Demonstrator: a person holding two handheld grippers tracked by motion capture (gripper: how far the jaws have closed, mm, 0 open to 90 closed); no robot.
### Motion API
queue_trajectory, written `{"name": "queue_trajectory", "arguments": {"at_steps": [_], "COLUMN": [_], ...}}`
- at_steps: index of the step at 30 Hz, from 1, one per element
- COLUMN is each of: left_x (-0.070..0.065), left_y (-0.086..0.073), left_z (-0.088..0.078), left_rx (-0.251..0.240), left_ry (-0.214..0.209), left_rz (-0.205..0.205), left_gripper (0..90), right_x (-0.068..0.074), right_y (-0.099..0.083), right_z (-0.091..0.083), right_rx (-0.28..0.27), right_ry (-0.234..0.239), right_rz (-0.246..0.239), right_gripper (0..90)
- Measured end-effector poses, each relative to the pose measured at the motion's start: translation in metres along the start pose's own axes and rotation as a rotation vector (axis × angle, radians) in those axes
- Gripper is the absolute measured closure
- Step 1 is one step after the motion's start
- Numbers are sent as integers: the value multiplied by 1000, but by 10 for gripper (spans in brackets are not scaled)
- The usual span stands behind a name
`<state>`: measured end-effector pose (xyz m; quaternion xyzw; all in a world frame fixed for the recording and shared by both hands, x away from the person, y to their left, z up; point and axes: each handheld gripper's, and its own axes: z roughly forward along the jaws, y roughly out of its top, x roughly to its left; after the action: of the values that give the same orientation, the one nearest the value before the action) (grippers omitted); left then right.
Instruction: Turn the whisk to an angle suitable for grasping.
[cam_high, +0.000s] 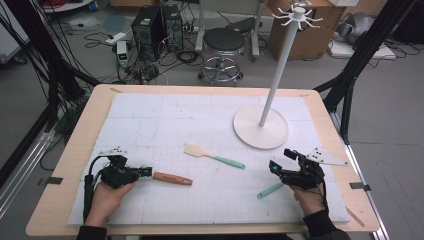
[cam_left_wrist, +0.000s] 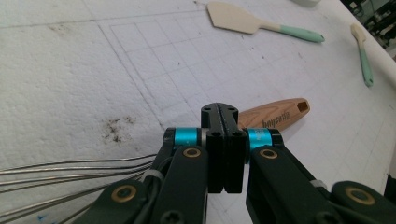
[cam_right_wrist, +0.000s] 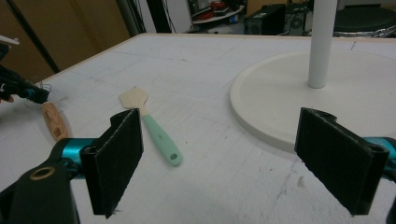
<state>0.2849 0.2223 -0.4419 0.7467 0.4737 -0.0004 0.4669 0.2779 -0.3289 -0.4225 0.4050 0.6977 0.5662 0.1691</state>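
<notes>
My left gripper (cam_high: 146, 172) rests on the white mat at the front left, its jaws pressed together. A whisk lies beneath it: the wooden handle (cam_high: 172, 178) (cam_left_wrist: 275, 115) sticks out past the jaw tips and the thin wires (cam_left_wrist: 70, 170) trail back under the body. Whether the jaws pinch the whisk is hidden. My right gripper (cam_high: 282, 160) (cam_right_wrist: 240, 158) stands wide open at the front right with nothing between its fingers. A cream spatula with a mint handle (cam_high: 212, 156) (cam_right_wrist: 149, 123) lies mid-table. A smaller green-handled utensil (cam_high: 270, 190) (cam_left_wrist: 362, 53) lies by the right gripper.
A white stand with a round base (cam_high: 260, 126) (cam_right_wrist: 275, 98), a tall pole and hooks on top stands at the back right, just ahead of the right gripper. The gridded mat (cam_high: 165, 120) covers the wooden table. A stool (cam_high: 222, 42) and computer towers sit on the floor beyond.
</notes>
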Motion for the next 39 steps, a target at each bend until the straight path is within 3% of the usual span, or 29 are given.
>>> {"name": "queue_trajectory", "arguments": {"at_steps": [13,21,25,32,37,39], "left_x": [-6,-26,-35,-52,-70,-81], "left_y": [-4,-3,-1,3,3,3], "left_z": [7,27,40,53,60,70], "left_rx": [-11,-19,-33,-38,-44,-17], "left_ry": [-17,-28,-38,-33,-105,-131], "left_rz": [-25,-21,-38,-8,18,43], "left_gripper": [897,897,897,891,891,892], "right_x": [0,0,0,0,-1,-1], "right_y": [0,0,0,1,1,2], "right_z": [0,0,0,-1,-2,-2], "right_rx": [-2,-2,-2,-7,-8,-14], "right_ry": [3,3,3,2,1,-1], "right_rz": [-3,-3,-6,-6,-2,-11], "right_gripper": [145,145,146,145,145,145]}}
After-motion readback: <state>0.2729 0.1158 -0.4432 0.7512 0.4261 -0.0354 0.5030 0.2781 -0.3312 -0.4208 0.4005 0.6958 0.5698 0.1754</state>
